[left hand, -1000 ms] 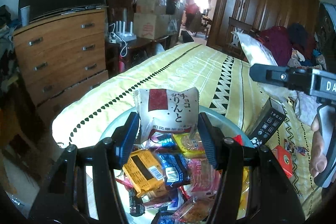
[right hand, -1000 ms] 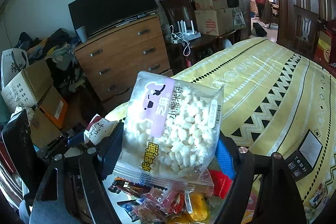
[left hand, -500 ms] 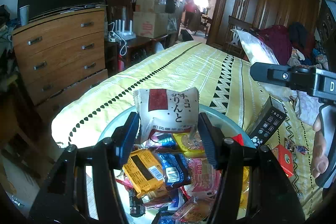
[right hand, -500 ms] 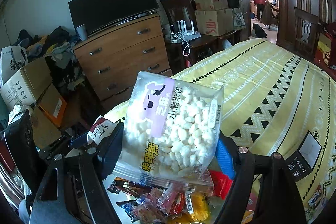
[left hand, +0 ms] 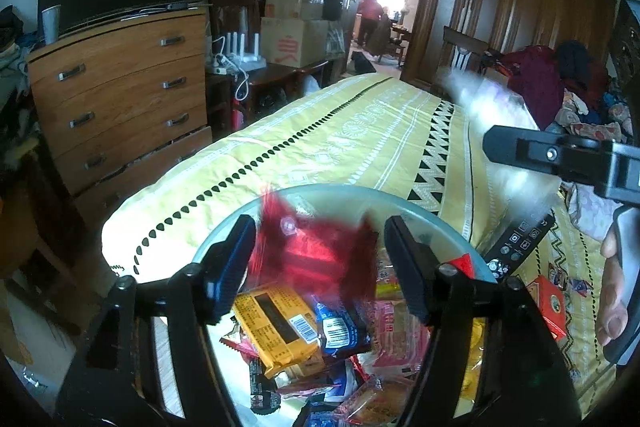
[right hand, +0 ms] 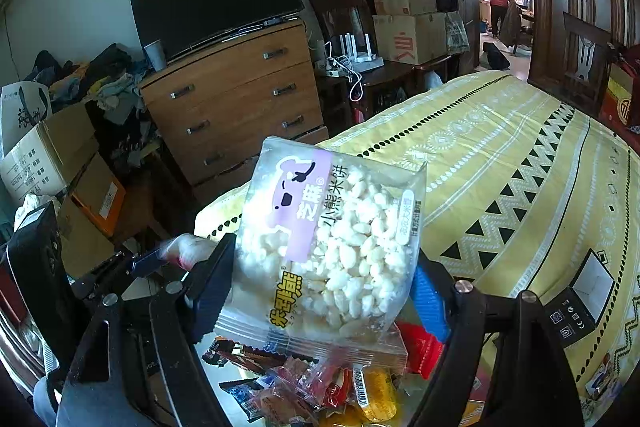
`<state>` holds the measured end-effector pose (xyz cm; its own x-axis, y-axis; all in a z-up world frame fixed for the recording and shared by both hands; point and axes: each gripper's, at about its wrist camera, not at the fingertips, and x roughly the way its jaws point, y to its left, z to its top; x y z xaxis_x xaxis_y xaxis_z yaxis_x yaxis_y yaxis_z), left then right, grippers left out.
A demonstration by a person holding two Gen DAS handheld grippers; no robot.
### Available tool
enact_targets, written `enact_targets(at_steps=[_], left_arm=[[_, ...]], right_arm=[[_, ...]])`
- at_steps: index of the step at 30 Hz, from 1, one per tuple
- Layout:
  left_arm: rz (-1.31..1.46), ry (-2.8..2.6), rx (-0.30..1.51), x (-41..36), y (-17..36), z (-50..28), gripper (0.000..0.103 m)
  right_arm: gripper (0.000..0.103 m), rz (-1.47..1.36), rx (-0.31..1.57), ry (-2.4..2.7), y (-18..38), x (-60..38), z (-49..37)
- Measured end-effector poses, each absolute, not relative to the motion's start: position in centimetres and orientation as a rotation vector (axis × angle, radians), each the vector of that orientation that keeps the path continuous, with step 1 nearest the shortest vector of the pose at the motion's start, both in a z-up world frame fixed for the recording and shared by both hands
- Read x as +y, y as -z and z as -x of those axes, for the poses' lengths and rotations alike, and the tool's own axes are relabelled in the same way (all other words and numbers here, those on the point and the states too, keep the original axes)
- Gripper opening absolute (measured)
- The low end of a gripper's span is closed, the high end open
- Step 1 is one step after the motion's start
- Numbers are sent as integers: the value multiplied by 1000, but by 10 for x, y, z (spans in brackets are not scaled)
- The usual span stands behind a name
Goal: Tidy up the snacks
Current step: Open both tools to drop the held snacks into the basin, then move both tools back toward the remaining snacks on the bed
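As my left hand-held gripper (left hand: 318,259) has just spread its jaws, the packet it was pinching a moment ago has slipped free: earlier it sat upright and sharp, white with a red panel, squeezed between the two pads; now it is a red, motion-blurred packet (left hand: 320,259) tumbling between the jaws, touching neither pad as far as I can tell. So the left gripper is released and holding nothing. Directly under it is the pale round bowl (left hand: 424,205), heaped with wrapped snacks, among them an orange packet (left hand: 276,327) and a blue one (left hand: 340,331). I judge the dropped packet will land on that heap, which would finish this placement.

My right hand-held gripper (right hand: 320,283) is clenched on a clear bag of white puffed rice cakes (right hand: 332,235) with a purple label, held upright above more of the snack pile, just as it was a second ago. From the left camera that bag shows as a white blur at the right edge. I judge it is the next item to be set down.

Beyond the bowl, a black remote (left hand: 520,245) and a small red box (left hand: 548,301) lie on the bed's yellow patterned cover (left hand: 360,135). Farther off stands a wooden chest of drawers (left hand: 120,95), with stacked cardboard boxes (left hand: 296,27) beside a doorway.
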<state>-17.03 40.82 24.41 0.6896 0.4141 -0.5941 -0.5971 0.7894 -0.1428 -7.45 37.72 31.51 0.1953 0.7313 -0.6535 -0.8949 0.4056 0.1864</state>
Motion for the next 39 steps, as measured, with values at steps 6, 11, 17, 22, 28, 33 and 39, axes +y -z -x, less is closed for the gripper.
enact_targets(at_steps=[6, 11, 17, 22, 28, 33, 39], left_arm=[[337, -593, 581, 408, -244, 169, 83], [330, -616, 585, 407, -244, 168, 95], [288, -632, 572, 390, -251, 165, 100], [250, -596, 546, 357, -261, 155, 103], [180, -522, 517, 286, -269, 129, 103], [107, -323, 511, 201, -262, 101, 103], [63, -42, 574, 97, -228, 67, 103]], right_arm=[[88, 258, 750, -1161, -313, 377, 74], [92, 258, 740, -1162, -312, 375, 75], [94, 255, 665, -1131, -322, 351, 84], [102, 239, 585, -1033, -334, 297, 88], [103, 184, 518, -886, -342, 198, 90], [103, 177, 495, -695, -329, 93, 92], [103, 168, 521, -449, -284, -29, 88]])
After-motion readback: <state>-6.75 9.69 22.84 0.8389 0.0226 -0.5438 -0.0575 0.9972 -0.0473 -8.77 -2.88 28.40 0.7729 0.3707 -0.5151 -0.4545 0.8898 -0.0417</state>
